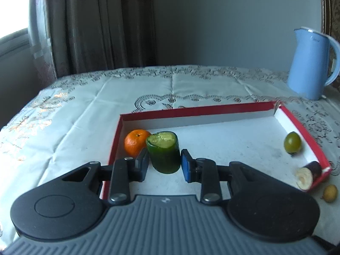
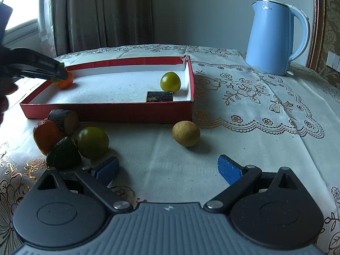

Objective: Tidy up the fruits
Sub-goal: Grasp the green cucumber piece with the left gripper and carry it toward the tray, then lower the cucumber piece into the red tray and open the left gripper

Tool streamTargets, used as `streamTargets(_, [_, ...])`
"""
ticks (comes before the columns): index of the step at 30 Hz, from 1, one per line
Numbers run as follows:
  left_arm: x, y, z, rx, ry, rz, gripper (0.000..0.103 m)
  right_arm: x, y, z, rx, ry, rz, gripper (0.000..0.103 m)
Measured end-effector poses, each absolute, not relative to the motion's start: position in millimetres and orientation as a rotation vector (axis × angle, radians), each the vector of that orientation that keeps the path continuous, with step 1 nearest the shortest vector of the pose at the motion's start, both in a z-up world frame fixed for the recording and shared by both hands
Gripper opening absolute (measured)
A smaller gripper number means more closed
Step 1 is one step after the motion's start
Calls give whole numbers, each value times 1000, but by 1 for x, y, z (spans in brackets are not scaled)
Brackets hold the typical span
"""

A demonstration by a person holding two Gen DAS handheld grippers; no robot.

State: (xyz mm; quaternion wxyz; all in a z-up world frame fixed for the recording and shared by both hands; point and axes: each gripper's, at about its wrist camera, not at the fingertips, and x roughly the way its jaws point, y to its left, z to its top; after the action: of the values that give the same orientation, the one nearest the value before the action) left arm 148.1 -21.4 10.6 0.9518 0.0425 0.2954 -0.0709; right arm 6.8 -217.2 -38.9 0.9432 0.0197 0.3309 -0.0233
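between my left gripper's (image 1: pixel 164 165) pads sits the cucumber chunk (image 1: pixel 164 152), clamped upright over the red tray's (image 1: pixel 191 109) near-left corner, just beside the orange (image 1: pixel 135 142), likely bound there. only my right view shows loose fruit (image 2: pixel 92 142) outside, near; my right gripper (image 2: pixel 167 170) hangs wide, empty.

The box (image 2: pixel 110 111) is the landmark. Inside: orange (image 2: pixel 66 81) at left, round fruit (image 2: pixel 170 82) at right. Kettle (image 2: pixel 274 38) stands behind it, right.

Two low wrist views — shared red tray (image 1: pixel 223 108) ahead
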Motion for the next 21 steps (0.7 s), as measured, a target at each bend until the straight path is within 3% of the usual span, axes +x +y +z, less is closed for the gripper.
streamTargets(17, [185,-32,-17,102,661,-163,30,7,-217,-39,40,675,-47,100])
streamTargets(21, [183,-31,-18,103,654,-164,35,7,-217,-39,40,675,-47,100])
